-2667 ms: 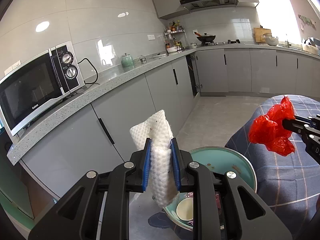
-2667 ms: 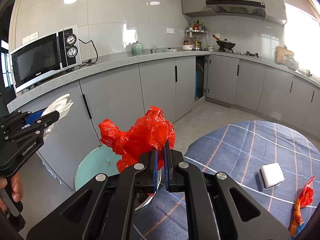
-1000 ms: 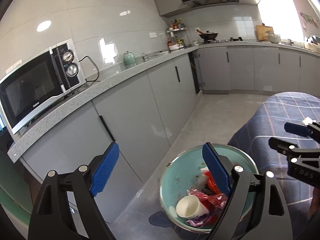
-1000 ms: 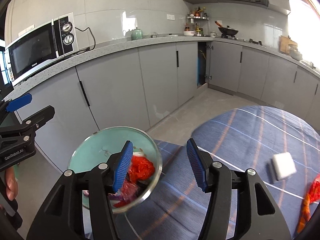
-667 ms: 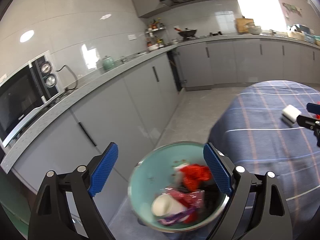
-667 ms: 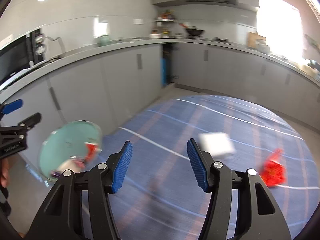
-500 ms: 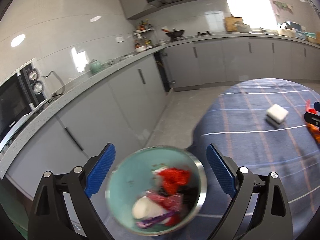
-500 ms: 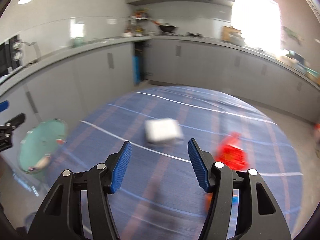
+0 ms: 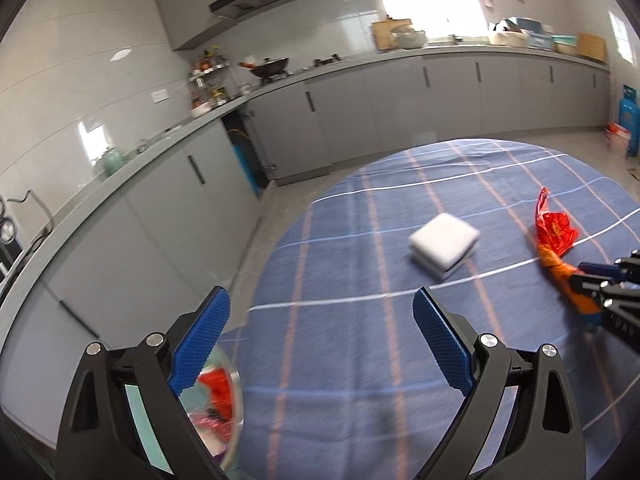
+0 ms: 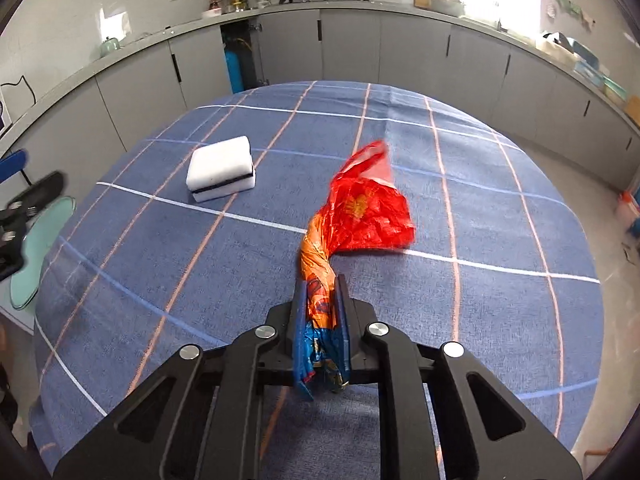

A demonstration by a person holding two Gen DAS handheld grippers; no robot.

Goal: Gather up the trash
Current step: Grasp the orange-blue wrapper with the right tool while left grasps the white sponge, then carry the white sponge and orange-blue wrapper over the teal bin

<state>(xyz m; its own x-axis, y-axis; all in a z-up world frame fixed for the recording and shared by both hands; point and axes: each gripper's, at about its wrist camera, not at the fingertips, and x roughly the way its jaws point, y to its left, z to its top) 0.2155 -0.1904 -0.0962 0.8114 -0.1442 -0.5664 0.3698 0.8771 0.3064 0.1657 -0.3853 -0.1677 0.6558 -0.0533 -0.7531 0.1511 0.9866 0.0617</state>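
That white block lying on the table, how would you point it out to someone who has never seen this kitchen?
Find the round table under the blue checked cloth. On its side nearer the grey cabinets lies a white sponge block, flat and touching nothing. Its only neighbour there is a crumpled red plastic bag; the block alone is white, neatly rectangular, with a thin dark line around its middle.

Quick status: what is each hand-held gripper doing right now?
Left hand-held gripper: open, nothing between the pads.
Right hand-held gripper: jaws have just closed on the red and orange plastic bag.
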